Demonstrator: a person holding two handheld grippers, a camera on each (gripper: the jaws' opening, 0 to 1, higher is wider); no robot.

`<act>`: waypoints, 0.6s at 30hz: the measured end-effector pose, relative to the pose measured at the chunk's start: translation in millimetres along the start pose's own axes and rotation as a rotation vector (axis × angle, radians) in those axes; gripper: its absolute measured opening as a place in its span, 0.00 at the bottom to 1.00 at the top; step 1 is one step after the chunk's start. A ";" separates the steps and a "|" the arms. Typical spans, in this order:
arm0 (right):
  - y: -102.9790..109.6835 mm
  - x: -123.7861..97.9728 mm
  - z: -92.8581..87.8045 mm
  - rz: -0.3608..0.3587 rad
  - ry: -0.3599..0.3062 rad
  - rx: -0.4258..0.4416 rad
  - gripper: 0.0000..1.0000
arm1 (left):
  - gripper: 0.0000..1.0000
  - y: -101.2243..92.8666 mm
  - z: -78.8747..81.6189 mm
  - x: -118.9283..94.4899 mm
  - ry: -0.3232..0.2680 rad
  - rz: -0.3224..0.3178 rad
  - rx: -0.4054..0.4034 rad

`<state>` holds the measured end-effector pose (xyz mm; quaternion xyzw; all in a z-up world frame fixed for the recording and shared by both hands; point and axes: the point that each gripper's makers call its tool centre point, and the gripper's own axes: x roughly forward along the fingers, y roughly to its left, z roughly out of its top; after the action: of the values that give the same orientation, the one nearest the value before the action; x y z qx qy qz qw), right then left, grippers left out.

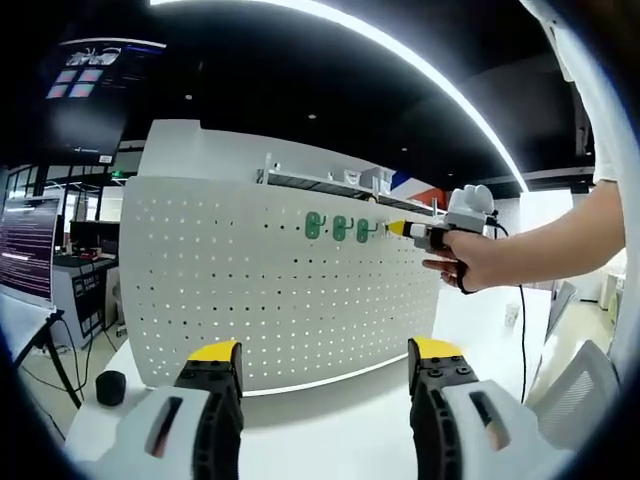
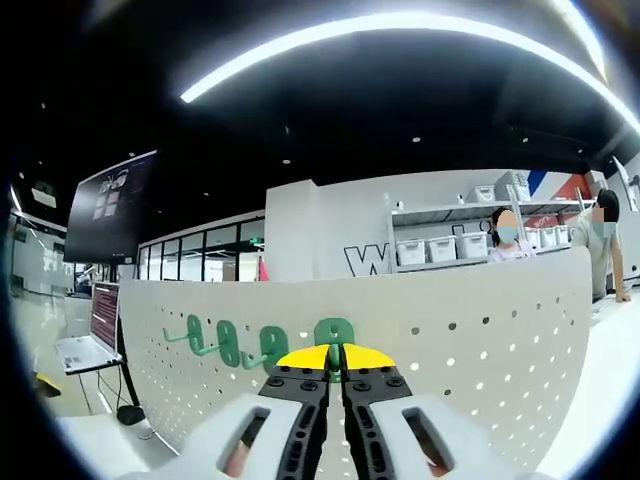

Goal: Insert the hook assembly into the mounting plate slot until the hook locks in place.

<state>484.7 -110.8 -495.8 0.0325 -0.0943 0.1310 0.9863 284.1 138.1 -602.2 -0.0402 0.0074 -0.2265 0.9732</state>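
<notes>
While pinching the hook (image 2: pixel 334 332) at the plate (image 2: pixel 480 340), hold it square to the perforated face and press straight in, not at a slant. Right tool (image 2: pixel 336 358): jaws closed almost to touching, green hook body clamped between the yellow tips, hook pressed against or just off the plate; cannot tell which, nor whether the tabs have entered the holes. Placed at the right end of a row of seated hooks (image 2: pixel 228 342), near the plate's top edge.

Line the hook up level with that row and leave a gap like the ones between its neighbours. Push along the tool's own axis until a stop or click seems to come, then probably tip or slide downward to lock, judging from how the seated hooks lie flat against the plate. Grip firmly but avoid twisting, since a narrow plastic body held by the tips could pivot out. Test the lock with a light tug before opening the jaws.

Left tool (image 1: pixel 325 355): jaws wide apart, holding nothing, hovering low over the white tabletop (image 1: pixel 330 420) in front of the plate. Worth bracing the plate with it if the panel flexes or tips back under the push. From here, right tool in a hand (image 1: pixel 470 262), at the row's end; hold this vantage so plate and hooks remain framed.
</notes>
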 end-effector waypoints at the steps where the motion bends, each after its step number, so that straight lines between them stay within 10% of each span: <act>1: 0.2 0.1 0.4 0.001 -0.001 0.005 0.01 | 0.69 0.1 0.0 0.1 0.000 0.000 0.000; 18: 0.5 8.7 -7.7 -0.038 0.018 -0.022 0.01 | 0.67 6.3 -7.0 -2.2 0.025 0.012 -0.011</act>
<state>494.2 -107.5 -501.6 0.0220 -0.0861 0.1114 0.9898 284.7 144.2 -609.7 -0.0427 0.0209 -0.2213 0.9740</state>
